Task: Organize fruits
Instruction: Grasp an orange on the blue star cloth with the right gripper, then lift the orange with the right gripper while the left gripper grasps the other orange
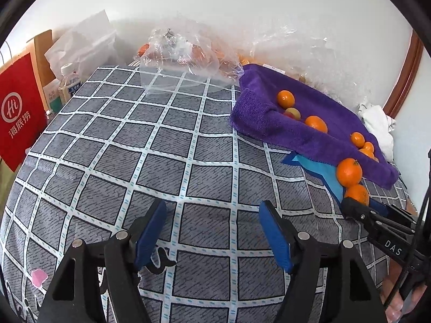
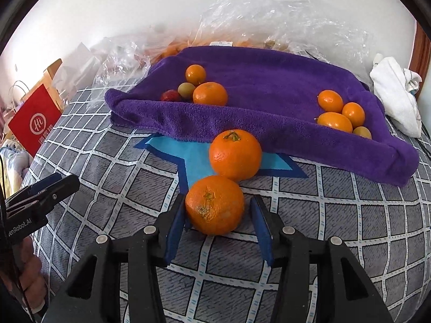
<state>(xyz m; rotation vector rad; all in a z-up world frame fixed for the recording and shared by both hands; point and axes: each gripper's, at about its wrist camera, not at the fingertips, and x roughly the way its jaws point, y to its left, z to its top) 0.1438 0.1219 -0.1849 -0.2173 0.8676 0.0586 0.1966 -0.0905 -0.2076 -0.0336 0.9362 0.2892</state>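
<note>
A mandarin (image 2: pixel 214 204) lies on the checked tablecloth between the jaws of my right gripper (image 2: pixel 217 199). The left pad touches it and a small gap shows at the right pad, so the gripper is open. A second mandarin (image 2: pixel 235 154) rests just behind it on a blue star-shaped mat (image 2: pixel 194 158). Beyond them a purple towel (image 2: pixel 269 80) holds several small fruits in two groups, left (image 2: pixel 210 93) and right (image 2: pixel 334 121). My left gripper (image 1: pixel 212 204) stands open over bare tablecloth, nothing between its fingers. In its view the right gripper (image 1: pixel 350 207) sits beside both mandarins (image 1: pixel 349 171).
Clear plastic bags (image 1: pixel 186 53) with more fruit are heaped along the back wall. A red paper bag (image 1: pixel 18 113) and bottles (image 1: pixel 68 80) stand beyond the left edge. A white cloth (image 2: pixel 396 94) lies at the right. A hand (image 2: pixel 32 277) holds the left gripper.
</note>
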